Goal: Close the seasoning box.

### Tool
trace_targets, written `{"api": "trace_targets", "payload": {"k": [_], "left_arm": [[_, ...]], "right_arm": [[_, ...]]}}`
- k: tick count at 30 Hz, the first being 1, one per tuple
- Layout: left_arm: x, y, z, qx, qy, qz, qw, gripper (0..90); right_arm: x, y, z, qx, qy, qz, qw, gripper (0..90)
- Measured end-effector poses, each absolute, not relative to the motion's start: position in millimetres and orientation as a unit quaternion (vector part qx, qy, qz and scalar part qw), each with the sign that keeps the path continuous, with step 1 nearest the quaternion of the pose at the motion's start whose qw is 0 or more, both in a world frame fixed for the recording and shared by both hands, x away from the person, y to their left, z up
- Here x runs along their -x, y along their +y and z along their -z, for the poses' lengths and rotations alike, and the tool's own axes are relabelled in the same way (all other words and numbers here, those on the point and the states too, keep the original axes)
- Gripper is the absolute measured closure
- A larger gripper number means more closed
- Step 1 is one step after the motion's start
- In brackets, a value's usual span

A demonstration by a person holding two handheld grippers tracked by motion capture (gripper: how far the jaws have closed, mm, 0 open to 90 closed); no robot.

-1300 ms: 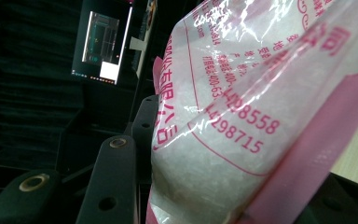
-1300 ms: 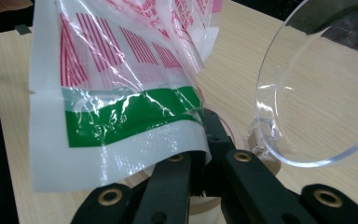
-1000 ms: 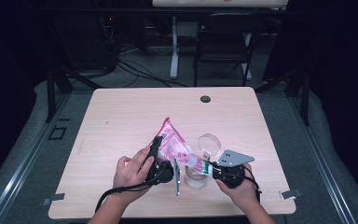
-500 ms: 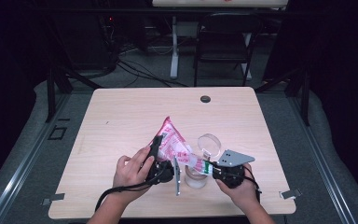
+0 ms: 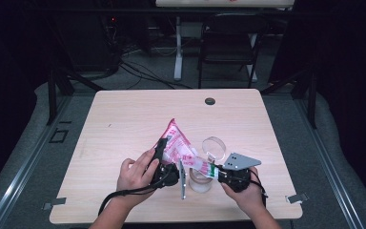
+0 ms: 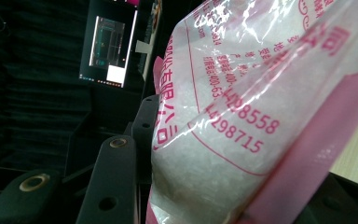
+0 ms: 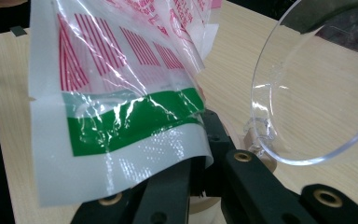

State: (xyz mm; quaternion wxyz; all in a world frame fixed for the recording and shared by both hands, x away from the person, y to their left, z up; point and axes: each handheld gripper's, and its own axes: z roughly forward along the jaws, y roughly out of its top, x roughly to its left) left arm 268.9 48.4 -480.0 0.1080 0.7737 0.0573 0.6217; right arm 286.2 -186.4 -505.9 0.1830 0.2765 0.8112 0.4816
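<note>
The desk (image 5: pixel 124 114) was a pale wooden slab with a small dark round fitting (image 5: pixel 210 101) near its far edge; over its near half a pink-and-white printed bag (image 5: pixel 177 145) stood tilted, its peak toward the far side and its lower, green-striped end stretched toward the right; the bag held white granules that showed through the plastic in the left gripper view; beside it on the right stood a clear jar (image 5: pixel 200 180) with its clear hinged lid (image 5: pixel 214 147) tipped open, just behind the bag's lower end. The left gripper (image 5: pixel 164 164) was partly closed, its jaws pinching the full body of the bag from either side; the right gripper (image 5: pixel 218 172) had its jaws pressed together on the bag's green-striped edge, holding that corner just above the jar's mouth.
</note>
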Motion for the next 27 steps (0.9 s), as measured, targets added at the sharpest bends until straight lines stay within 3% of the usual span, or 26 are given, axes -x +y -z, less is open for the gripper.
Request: {"api": "trace_targets", "payload": {"k": [27], "left_arm": [[-268.2, 44.5, 477.0, -0.77, 0.048, -0.627, 0.104, 59.9]], "right_arm": [[-286.9, -186.2, 506.7, -0.279, 0.811, -0.48, 0.184, 90.0]]}}
